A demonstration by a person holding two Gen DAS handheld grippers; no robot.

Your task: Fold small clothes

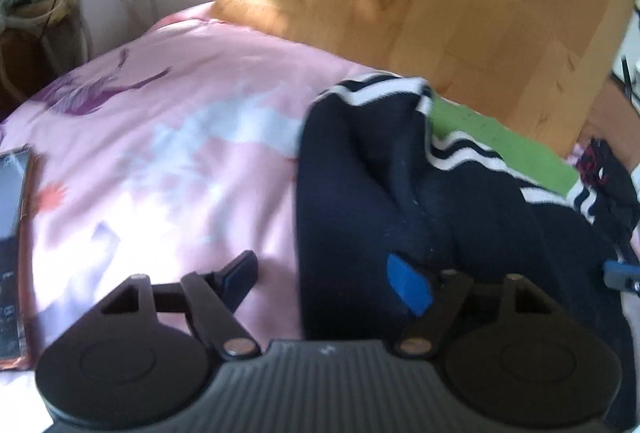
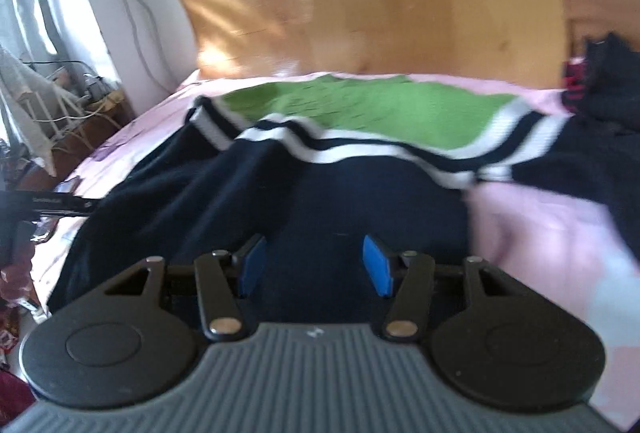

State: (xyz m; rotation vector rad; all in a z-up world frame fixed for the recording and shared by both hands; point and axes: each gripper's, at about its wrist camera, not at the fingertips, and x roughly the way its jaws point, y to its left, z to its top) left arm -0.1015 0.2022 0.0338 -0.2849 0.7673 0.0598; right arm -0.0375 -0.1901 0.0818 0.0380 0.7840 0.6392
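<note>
- While both views are blurred, the navy garment [image 2: 280,193] with white stripes and a green panel lies rumpled on the pink bedsheet [image 1: 180,153].
- Left claw [image 1: 326,279]: fingers spread wide, right pad over navy cloth.
- Right claw [image 2: 314,265]: fingers apart above the garment's near edge, gripping nothing.
- Phone [image 1: 12,233] at far left.

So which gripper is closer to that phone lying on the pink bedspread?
Left. The left gripper hangs open by the navy garment, with the phone just off to its side. The right gripper sits over the garment's middle, farther away.
</note>
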